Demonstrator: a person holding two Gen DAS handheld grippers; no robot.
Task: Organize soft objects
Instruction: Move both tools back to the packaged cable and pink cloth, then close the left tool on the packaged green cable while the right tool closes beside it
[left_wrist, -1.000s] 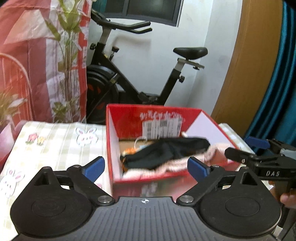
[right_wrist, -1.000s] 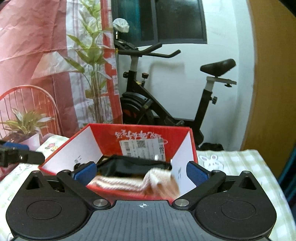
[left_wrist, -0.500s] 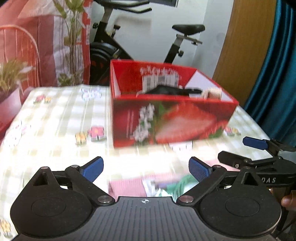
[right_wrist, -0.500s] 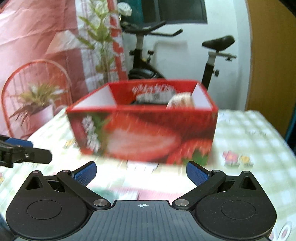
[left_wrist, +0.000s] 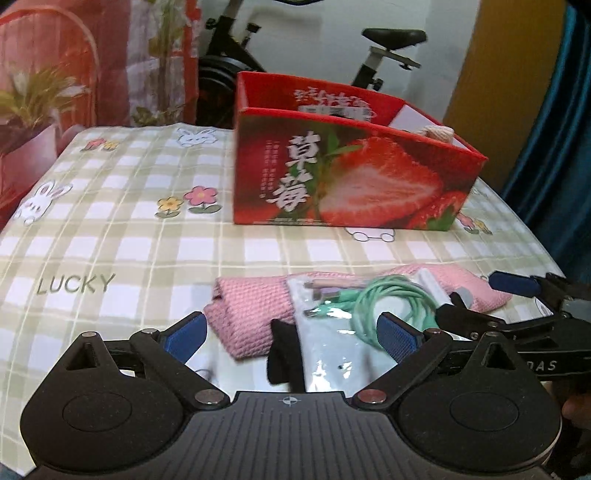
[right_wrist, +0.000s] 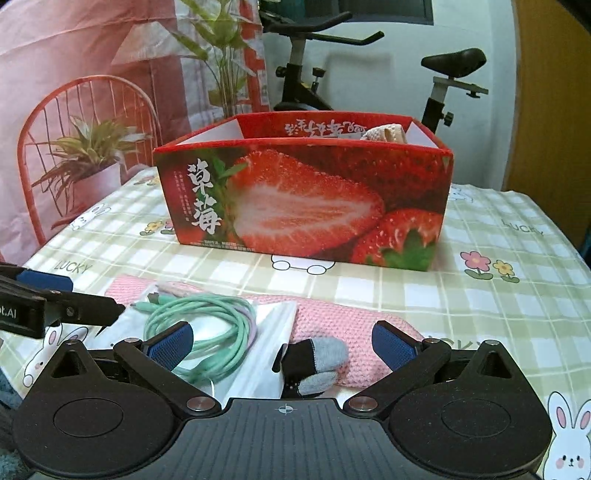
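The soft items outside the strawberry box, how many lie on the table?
2: a pink knitted cloth stretched along the table before the strawberry box, and a black-and-grey sock at its near edge. More may be hidden under the cable bag.

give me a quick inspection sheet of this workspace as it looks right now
Surface: table under a checked cloth printed with rabbits and flowers.
Job's things: pink knit cloth lying flat on the cloth; black and grey sock resting on its near edge; strawberry box behind, a cream knit item showing above its rim.
Clutter: clear plastic bag lying over the pink knit cloth.
Grippers: left gripper open, empty; right gripper open, empty, above the sock.
Cables: coiled green cable with the plastic bag.
Surroundings: exercise bike, potted plant, red wire chair, pink curtain.
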